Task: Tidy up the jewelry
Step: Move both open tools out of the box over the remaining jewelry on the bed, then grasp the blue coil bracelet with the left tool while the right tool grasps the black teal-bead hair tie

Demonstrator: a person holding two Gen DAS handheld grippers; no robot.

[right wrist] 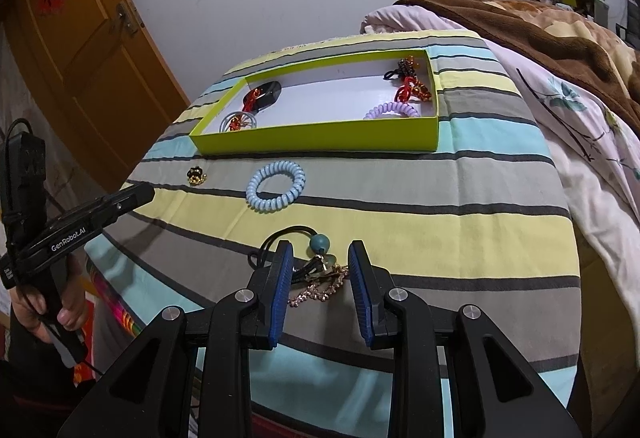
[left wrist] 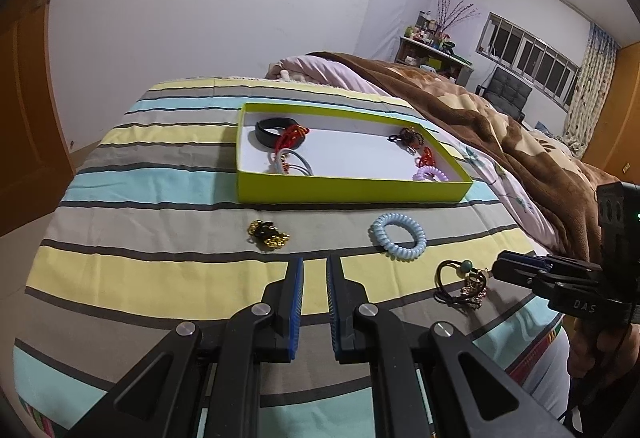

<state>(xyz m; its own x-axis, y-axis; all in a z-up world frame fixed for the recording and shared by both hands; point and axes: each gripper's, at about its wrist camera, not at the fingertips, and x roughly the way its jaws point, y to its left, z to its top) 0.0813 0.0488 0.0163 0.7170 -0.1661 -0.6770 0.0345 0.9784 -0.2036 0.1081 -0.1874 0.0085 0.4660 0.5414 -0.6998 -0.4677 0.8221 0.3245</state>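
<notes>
Right gripper wide open astride beaded hair tie, left gripper narrowly open, holding nothing.

Materials and surface finishes on the bed.
Striped sheet: matt woven cloth. Box: matt card. Blue coil tie: glossy plastic. Blanket: plush. Gripper pads: ribbed.
</notes>
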